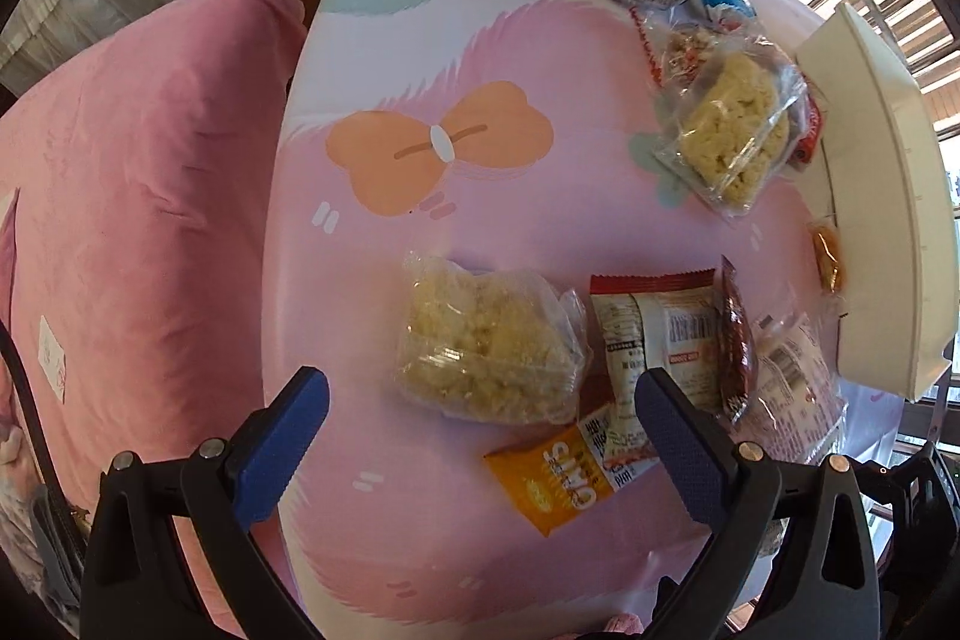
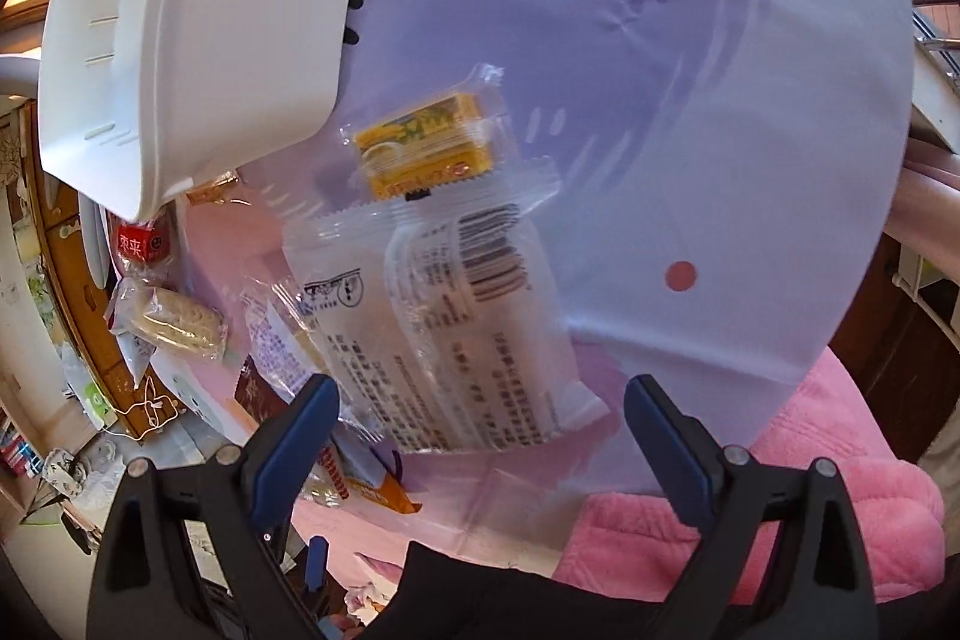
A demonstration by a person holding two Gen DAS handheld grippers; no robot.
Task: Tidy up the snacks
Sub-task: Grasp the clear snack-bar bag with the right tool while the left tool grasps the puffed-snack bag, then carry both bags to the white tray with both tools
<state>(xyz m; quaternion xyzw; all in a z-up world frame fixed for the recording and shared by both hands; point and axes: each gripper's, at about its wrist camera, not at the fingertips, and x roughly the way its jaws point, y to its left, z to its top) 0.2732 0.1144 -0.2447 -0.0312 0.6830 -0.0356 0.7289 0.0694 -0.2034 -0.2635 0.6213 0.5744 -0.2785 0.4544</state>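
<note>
Both grippers are held wide apart over the snack table, nothing gripped.
Left gripper (image 1: pixel 480 400) is parked above a puffed rice bag (image 1: pixel 486 346); right gripper (image 2: pixel 480 400) above a clear printed packet (image 2: pixel 444 328), laid lengthwise away from the fingers toward a yellow packet (image 2: pixel 426 148) beside the white basket (image 2: pixel 198 10).

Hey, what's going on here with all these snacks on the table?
A person is sorting snacks with two handheld claws. Both are open and empty. The left claw hovers over a clear bag of puffed rice cake, beside an orange oats packet. The right claw hovers over a clear printed wrapper, with a small yellow packet beyond it. The white basket stands close by on the table; nothing shows inside it from here.
</note>
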